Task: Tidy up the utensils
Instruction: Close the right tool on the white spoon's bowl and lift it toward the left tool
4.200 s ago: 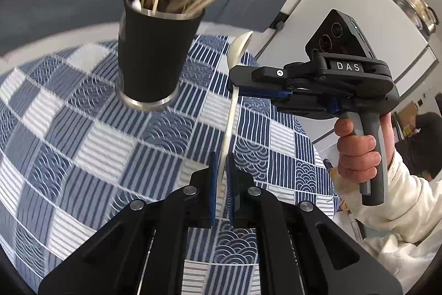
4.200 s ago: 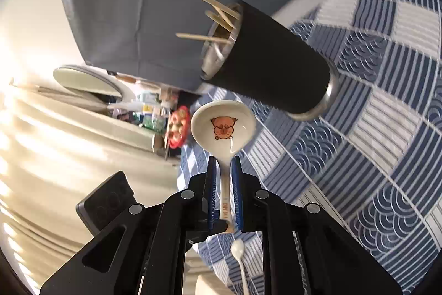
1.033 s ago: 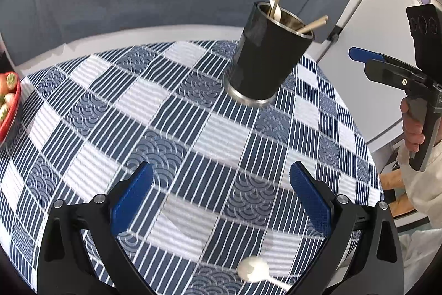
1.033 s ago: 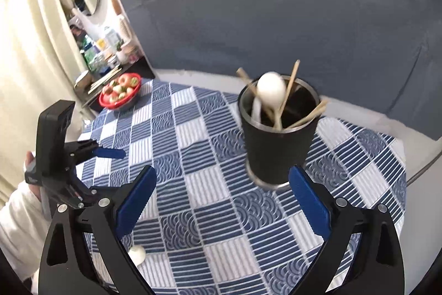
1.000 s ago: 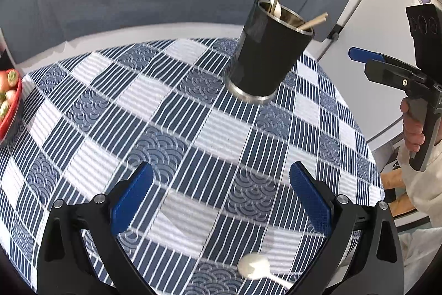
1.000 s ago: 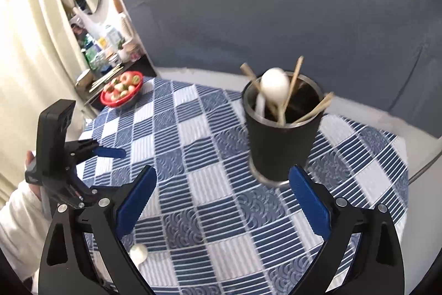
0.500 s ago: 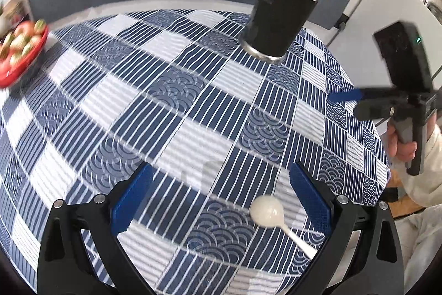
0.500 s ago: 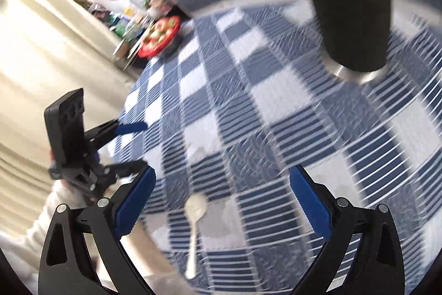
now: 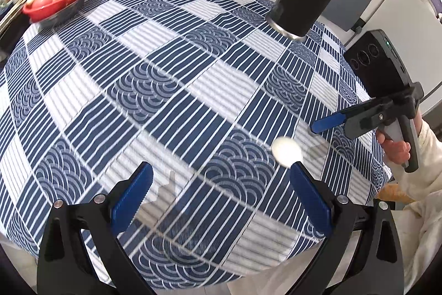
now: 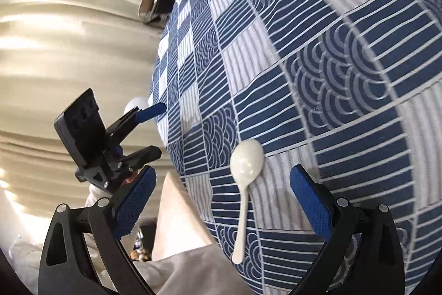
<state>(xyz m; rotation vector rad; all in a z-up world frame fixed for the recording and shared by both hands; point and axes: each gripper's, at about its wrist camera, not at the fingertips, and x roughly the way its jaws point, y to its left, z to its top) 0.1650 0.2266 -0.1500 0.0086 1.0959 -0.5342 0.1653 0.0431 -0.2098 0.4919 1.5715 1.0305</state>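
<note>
The right gripper [image 10: 221, 201] is spread wide and empty above the white spoon [image 10: 244, 170], which lies on the cloth [image 10: 331, 60] between its fingers, bowl toward 12 o'clock. The left gripper [image 9: 221, 192] is just as wide and empty, with the spoon's bowl [image 9: 286, 151] at 1 o'clock beside its right finger. Farther off, the black cup [image 9: 299, 8] of sticks stands at 1 o'clock and a red fruit bowl [image 9: 55, 4] at 10.

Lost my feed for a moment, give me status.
Both tools open, empty: left tool, right tool. White spoon flat on tablecloth, framed by right tool. Black holder upright, far side. Nothing blocking.
</note>
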